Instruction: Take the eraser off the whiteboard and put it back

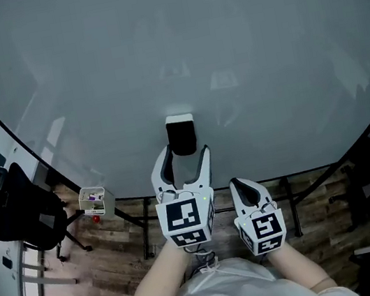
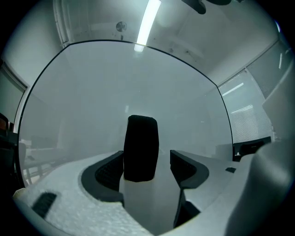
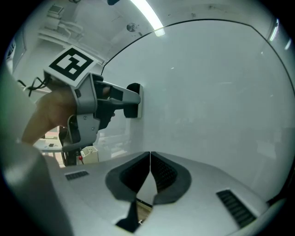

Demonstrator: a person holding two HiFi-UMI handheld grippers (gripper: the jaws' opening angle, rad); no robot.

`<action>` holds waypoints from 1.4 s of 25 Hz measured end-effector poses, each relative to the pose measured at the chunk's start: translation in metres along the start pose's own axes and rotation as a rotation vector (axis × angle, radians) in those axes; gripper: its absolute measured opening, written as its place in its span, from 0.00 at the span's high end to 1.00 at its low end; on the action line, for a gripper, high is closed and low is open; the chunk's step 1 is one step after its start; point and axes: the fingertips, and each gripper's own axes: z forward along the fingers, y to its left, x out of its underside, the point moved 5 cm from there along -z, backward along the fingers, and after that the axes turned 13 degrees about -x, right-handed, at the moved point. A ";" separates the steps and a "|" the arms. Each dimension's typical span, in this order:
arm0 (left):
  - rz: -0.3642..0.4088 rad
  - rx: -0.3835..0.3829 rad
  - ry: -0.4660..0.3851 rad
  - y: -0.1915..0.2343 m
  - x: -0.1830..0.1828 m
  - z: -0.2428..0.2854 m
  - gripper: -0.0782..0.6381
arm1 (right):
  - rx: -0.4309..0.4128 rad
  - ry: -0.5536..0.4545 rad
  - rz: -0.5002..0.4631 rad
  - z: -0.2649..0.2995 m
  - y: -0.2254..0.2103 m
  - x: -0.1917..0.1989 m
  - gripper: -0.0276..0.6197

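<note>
Eraser [image 1: 181, 136] on whiteboard [image 1: 223, 45], between my spread left claw [image 1: 184, 152] jaws, not pinched; right claw [image 1: 244, 184] pressed together.

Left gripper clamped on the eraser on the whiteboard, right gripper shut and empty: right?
No. The left gripper is open: the left gripper view shows its jaws apart, either side of the eraser on the whiteboard. The right gripper is shut and empty.

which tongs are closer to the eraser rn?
Left. The left tongs stand open around the eraser on the whiteboard; the right tongs, shut, sit lower right, clear of it.
</note>
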 end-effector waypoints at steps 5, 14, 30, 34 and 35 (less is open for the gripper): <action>-0.008 -0.022 0.008 0.002 -0.001 0.015 0.46 | 0.014 0.004 0.018 0.000 -0.001 0.003 0.91; 0.031 -0.093 -0.008 0.005 0.001 0.028 0.51 | 0.013 0.017 0.083 0.000 -0.006 0.015 0.91; 0.071 -0.012 -0.042 0.006 0.003 0.008 0.53 | 0.029 0.030 0.069 -0.001 0.001 0.016 0.91; 0.070 0.023 0.000 0.013 0.025 -0.008 0.53 | 0.035 0.034 0.068 -0.003 0.003 0.016 0.91; 0.085 0.026 0.014 0.016 0.032 -0.012 0.53 | 0.036 0.034 0.069 -0.003 0.004 0.016 0.91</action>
